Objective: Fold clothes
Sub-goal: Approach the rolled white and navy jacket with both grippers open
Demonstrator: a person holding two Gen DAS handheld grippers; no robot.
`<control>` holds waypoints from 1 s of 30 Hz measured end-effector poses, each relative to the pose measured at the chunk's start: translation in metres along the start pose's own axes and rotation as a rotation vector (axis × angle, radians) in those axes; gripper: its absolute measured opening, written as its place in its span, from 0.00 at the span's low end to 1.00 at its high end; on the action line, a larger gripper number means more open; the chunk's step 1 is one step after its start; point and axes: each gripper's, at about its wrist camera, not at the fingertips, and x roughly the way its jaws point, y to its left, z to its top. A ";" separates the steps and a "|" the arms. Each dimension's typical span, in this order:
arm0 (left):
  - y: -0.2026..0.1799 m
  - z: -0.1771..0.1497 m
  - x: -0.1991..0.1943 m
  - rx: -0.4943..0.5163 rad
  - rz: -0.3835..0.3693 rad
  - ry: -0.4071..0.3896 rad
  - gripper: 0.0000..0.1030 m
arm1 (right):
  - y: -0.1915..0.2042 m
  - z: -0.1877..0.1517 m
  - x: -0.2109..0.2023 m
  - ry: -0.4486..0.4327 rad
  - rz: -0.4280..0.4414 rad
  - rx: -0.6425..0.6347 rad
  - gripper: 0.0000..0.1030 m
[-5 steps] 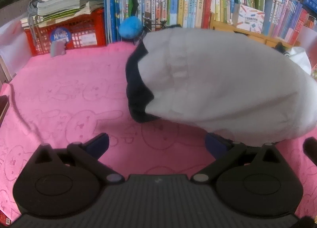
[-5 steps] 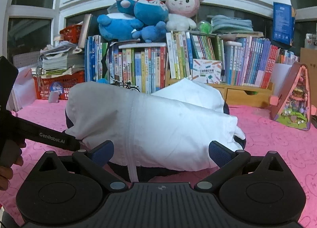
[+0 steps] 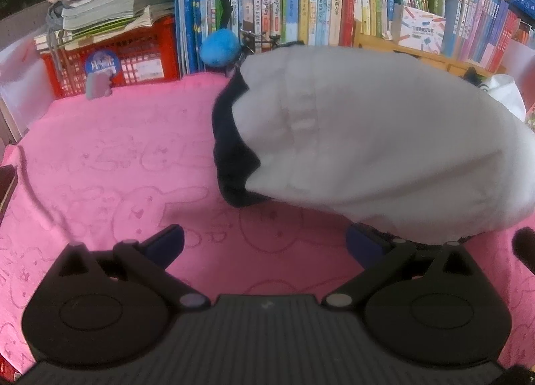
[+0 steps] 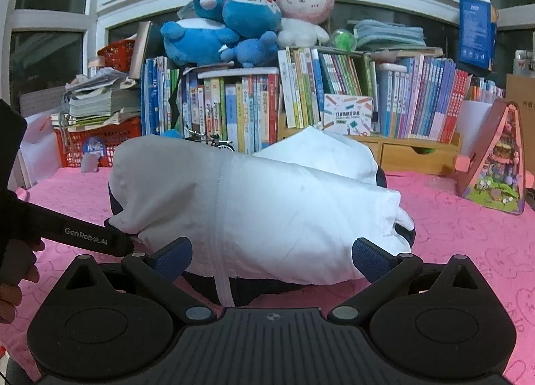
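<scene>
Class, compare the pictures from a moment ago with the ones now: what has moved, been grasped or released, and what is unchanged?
Nothing visibly changed. The white garment lies bunched on the pink cloth as before, and the left tool and right tool remain open, holding nothing.

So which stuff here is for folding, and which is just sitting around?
For the job:
white garment
pink cloth it lies on
left gripper and right gripper, both jaws open

Just lying about:
plush toys
books
red basket
toy house
</scene>
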 end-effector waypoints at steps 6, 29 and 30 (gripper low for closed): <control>-0.001 -0.001 0.000 0.016 0.004 0.000 1.00 | -0.003 -0.001 0.002 0.019 -0.002 0.001 1.00; -0.004 -0.006 0.005 0.016 0.010 0.017 1.00 | -0.007 0.001 0.001 0.020 0.015 -0.005 1.00; -0.004 -0.006 0.005 0.015 0.008 0.019 1.00 | -0.007 0.001 0.001 0.019 0.014 -0.008 1.00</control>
